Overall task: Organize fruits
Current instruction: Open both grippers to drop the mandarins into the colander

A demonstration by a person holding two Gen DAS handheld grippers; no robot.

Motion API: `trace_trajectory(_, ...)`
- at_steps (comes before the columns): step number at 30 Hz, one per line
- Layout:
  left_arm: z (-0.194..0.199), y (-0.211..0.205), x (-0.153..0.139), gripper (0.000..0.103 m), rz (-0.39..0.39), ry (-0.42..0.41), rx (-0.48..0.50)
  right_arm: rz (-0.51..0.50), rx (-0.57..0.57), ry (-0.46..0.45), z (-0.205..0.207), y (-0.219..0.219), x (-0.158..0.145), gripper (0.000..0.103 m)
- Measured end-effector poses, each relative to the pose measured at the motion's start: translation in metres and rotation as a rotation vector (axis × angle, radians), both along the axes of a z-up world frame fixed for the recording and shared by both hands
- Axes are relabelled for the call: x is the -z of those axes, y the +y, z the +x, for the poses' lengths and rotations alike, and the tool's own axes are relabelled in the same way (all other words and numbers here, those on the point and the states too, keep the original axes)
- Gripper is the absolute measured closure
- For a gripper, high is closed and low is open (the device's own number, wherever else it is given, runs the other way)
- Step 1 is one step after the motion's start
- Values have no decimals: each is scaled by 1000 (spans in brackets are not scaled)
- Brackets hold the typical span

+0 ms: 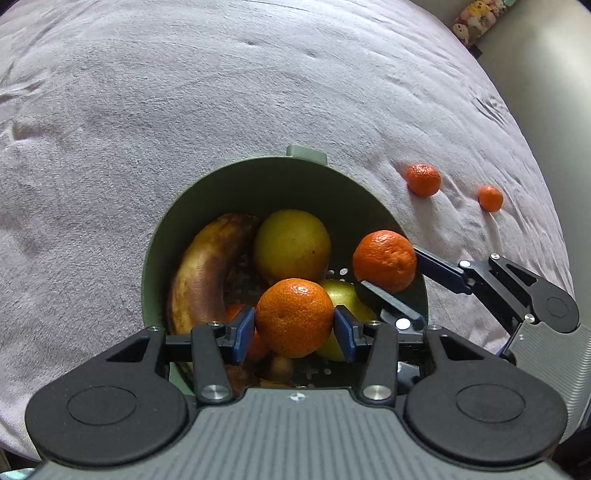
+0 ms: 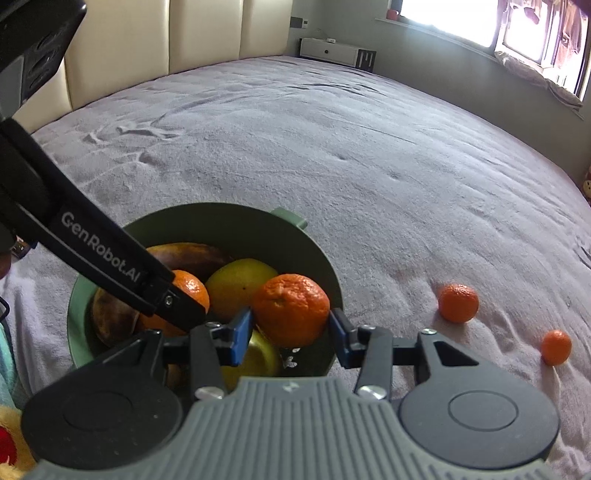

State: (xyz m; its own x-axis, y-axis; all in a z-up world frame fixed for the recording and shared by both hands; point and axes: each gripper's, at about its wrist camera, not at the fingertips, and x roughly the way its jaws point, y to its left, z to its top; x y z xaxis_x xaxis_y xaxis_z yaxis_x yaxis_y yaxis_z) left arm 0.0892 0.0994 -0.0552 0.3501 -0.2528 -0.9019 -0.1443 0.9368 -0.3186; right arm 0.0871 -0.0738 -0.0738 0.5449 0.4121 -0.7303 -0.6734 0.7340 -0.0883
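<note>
A green bowl [image 1: 258,177] [image 2: 317,254] stands on the bed and holds a browned banana [image 1: 199,273], a yellow fruit [image 1: 291,243] and other fruit. My left gripper [image 1: 294,328] is shut on a mandarin [image 1: 294,317] just above the bowl's contents. My right gripper [image 2: 291,334] is shut on another mandarin [image 2: 291,309] over the bowl's right rim; it also shows in the left wrist view [image 1: 384,260]. Two loose mandarins lie on the bed to the right of the bowl, a larger one [image 1: 423,179] [image 2: 458,303] and a smaller one [image 1: 490,198] [image 2: 556,347].
The bed is covered with a grey-lilac blanket [image 1: 184,110] [image 2: 332,147]. A padded headboard [image 2: 184,37] stands at the far side and a window [image 2: 480,22] at the right. Plush toys [image 1: 476,18] sit beyond the bed's edge.
</note>
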Motion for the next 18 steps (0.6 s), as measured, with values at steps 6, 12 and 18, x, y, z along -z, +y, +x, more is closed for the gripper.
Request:
trace_trajectory(6, 1, -2, 4, 50, 19, 16, 7, -41, -25, -21, -2, 4, 4, 60)
trace_trajectory(12, 3, -5, 6, 50, 25, 20, 22, -32, -20, -40, -4, 1, 1, 60)
trace_trajectory(18, 5, -7, 8, 50, 26, 28, 35, -33, -22, -46, -7, 0, -1, 60)
